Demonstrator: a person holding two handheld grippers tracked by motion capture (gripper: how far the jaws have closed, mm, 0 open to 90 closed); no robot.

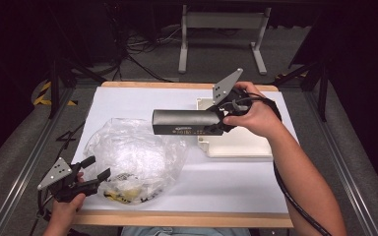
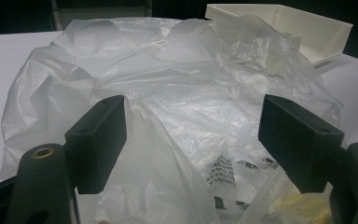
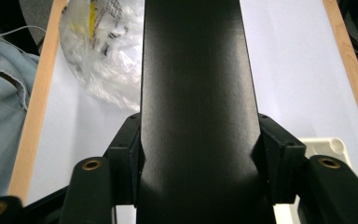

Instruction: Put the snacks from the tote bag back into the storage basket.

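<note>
Spread wide at the counter's near-left corner, left claw (image 1: 94, 173) faces the crumpled plastic bag (image 1: 133, 157), while right claw (image 1: 220, 121) pinches the long dark box (image 1: 184, 122) endwise, its length pointing bagward.

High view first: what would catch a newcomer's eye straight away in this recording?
The long dark box, held in the air by the right gripper over the middle of the white table, with its gripped end by the cream tray. Next, the crumpled clear plastic bag at the near left, printed packets showing through it, with the left gripper open at its edge.
</note>
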